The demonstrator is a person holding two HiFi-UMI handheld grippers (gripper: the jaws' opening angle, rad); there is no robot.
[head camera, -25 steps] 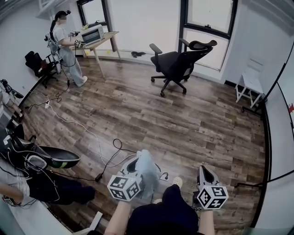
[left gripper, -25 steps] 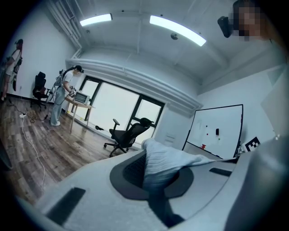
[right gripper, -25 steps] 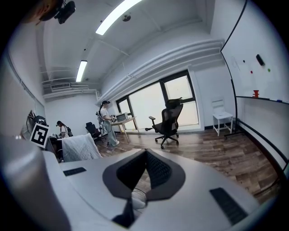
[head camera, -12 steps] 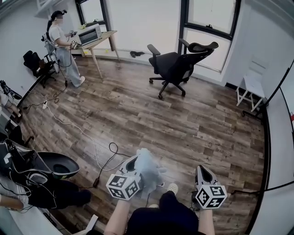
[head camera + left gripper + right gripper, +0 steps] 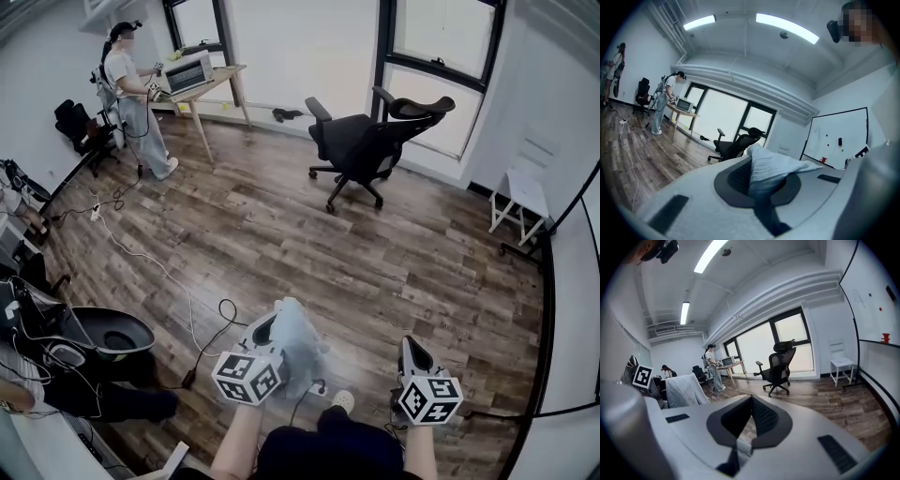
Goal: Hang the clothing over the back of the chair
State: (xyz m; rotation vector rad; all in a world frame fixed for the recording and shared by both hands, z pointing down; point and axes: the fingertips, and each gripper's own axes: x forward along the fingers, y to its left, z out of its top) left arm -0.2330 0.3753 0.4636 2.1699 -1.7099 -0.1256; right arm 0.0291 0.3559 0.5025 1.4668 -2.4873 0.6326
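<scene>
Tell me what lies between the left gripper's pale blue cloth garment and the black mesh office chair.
Only bare brown wood-plank floor separates the garment from the chair, as the head view shows.

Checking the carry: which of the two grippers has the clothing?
The left gripper, shut on the pale blue clothing that bunches over its jaws; the right gripper has its jaws together with nothing between them.

Wood-plank floor (image 5: pixel 281 234) w/ cables (image 5: pixel 167 272) spreads ahead of the fingers (image 5: pixel 413 355), big dark-framed windows (image 5: pixel 441 33) far beyond. Table (image 5: pixel 214 82) far left, white stool (image 5: pixel 525 192) far right; ceiling strip lights (image 5: pixel 787 28) on.
</scene>
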